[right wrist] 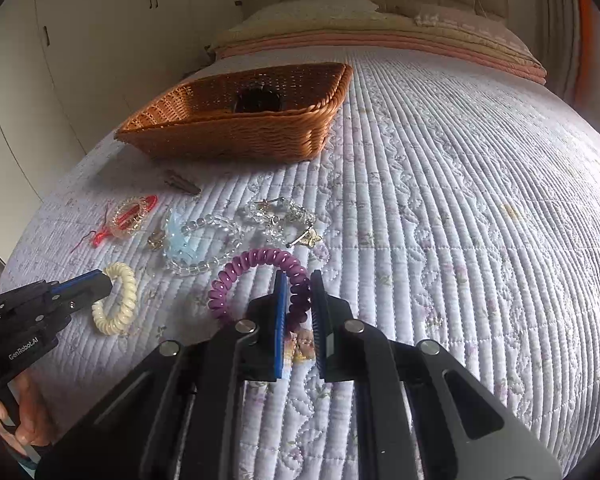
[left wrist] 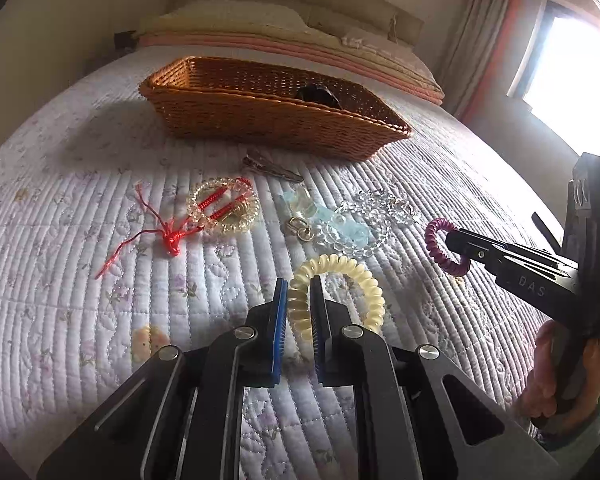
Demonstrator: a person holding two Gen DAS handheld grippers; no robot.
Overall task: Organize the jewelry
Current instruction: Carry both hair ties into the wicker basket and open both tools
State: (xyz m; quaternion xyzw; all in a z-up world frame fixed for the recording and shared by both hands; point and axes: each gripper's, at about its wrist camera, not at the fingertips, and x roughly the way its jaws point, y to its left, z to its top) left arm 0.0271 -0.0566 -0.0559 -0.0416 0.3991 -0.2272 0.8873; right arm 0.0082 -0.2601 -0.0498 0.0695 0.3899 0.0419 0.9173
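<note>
My left gripper (left wrist: 299,292) is shut on a cream spiral hair tie (left wrist: 352,280), also in the right wrist view (right wrist: 118,304). My right gripper (right wrist: 299,286) is shut on a purple spiral hair tie (right wrist: 256,268), which also shows in the left wrist view (left wrist: 436,240). Both ties are at or just above the quilt. A wicker basket (left wrist: 260,124) (right wrist: 236,140) stands farther back with a dark item (left wrist: 318,94) inside. Between lie a yellow bead bracelet with red cord (left wrist: 224,206), a clear bead bracelet with blue pieces (left wrist: 348,228), a crystal bracelet (right wrist: 280,216) and a metal hair clip (left wrist: 272,168).
Everything lies on a quilted floral bedspread (right wrist: 460,220). Folded blankets and pillows (left wrist: 284,36) are stacked at the head of the bed. White wardrobe doors (right wrist: 60,60) stand to the left, a bright window (left wrist: 572,80) to the right.
</note>
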